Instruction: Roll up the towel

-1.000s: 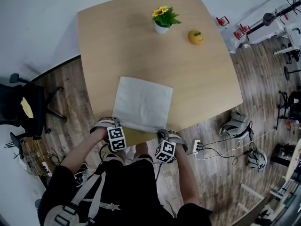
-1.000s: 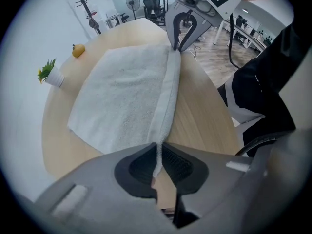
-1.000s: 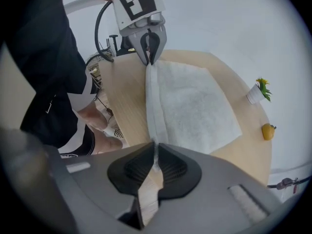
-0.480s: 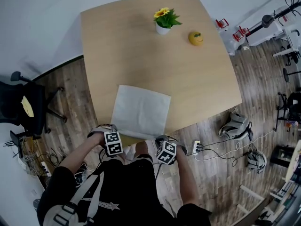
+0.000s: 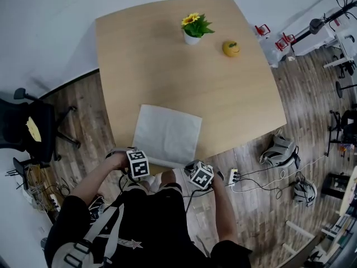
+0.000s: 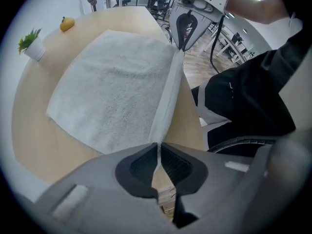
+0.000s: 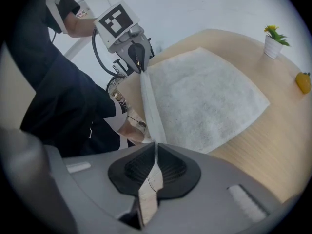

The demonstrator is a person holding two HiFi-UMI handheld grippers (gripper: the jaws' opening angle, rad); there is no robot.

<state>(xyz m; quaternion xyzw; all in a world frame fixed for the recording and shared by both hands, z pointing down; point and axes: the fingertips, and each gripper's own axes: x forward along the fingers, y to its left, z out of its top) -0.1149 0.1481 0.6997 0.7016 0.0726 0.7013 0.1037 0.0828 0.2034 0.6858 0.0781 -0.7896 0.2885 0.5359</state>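
Both near corners of the white towel (image 5: 167, 134) are pinched: left hand-held gripper (image 6: 157, 149) clamps one, right hand-held gripper (image 7: 155, 149) the other. It lies flat on the desk (image 5: 167, 54), extending away from both, near edge taut between them.

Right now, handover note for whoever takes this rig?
Left gripper: shut on one near corner of the towel.
Right gripper: fingers have just been closing, now shut on the other near corner.
Towel: spread flat on the table, near edge taut between the grippers at the table's near side.
Done: both corners gripped.
Left: the whole roll; no turn made yet.
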